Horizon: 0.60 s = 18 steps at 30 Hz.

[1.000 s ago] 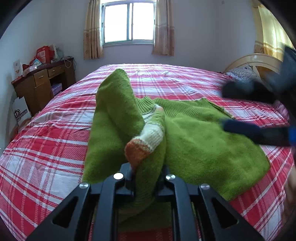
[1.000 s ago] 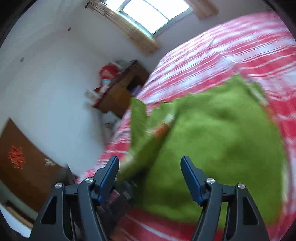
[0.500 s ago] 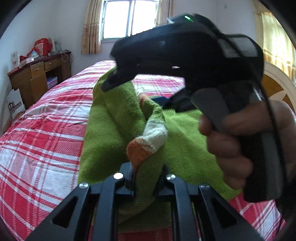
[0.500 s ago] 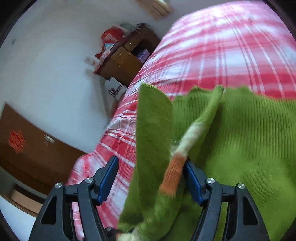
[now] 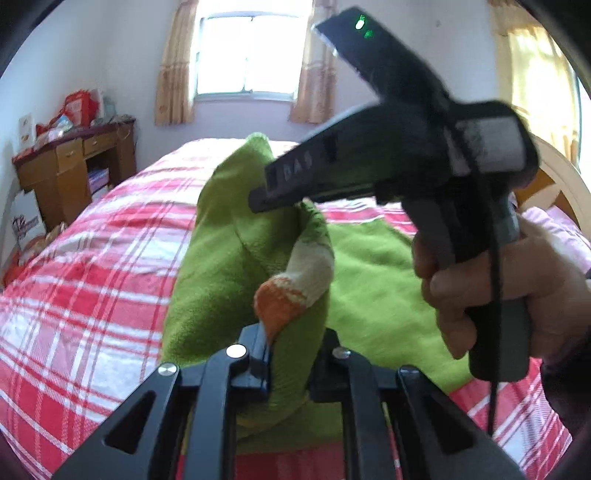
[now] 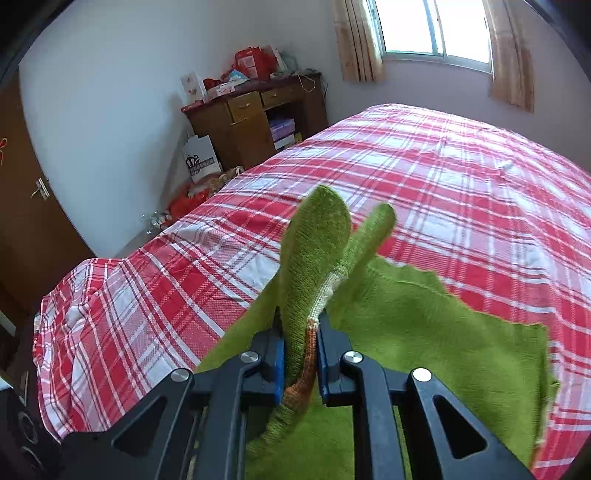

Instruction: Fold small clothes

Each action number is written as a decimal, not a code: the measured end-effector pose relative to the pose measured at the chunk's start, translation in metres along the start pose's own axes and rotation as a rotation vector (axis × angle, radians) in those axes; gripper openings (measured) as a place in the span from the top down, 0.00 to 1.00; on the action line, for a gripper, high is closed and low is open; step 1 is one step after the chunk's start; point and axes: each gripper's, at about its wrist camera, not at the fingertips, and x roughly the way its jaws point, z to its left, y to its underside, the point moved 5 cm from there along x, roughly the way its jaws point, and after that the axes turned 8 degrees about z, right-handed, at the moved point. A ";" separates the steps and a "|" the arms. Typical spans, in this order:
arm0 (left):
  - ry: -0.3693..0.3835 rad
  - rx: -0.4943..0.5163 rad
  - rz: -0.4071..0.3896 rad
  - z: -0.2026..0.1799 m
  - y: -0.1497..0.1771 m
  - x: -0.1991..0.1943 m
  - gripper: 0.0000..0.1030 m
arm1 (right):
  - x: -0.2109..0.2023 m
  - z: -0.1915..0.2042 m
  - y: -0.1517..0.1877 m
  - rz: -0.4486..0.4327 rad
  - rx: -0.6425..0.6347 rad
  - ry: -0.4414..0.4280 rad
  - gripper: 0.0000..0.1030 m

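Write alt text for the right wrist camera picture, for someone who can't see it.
The right gripper is shut on a raised fold of a green knit sweater, pinching its orange and white striped cuff between blue-padded fingers. The rest of the sweater lies on a red and white plaid bed. A wooden desk and a curtained window stand behind.

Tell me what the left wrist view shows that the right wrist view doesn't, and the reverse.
Only the left wrist view: the right hand around the right gripper's handle, a headboard and a second curtain on the right.

Only the right wrist view: a brown door, a white paper bag beside the desk, and the bed's corner.

Both: the green sweater on the plaid bed, its orange-and-white cuff, each gripper shut on the raised sleeve, the desk and window.
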 end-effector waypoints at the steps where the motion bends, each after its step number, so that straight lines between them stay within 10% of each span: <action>1: 0.002 0.019 -0.004 -0.008 -0.003 -0.001 0.87 | -0.007 -0.009 0.002 -0.004 0.010 0.003 0.87; 18: 0.080 0.259 0.118 -0.174 -0.006 0.054 0.87 | -0.051 -0.181 0.089 0.038 0.339 -0.010 0.87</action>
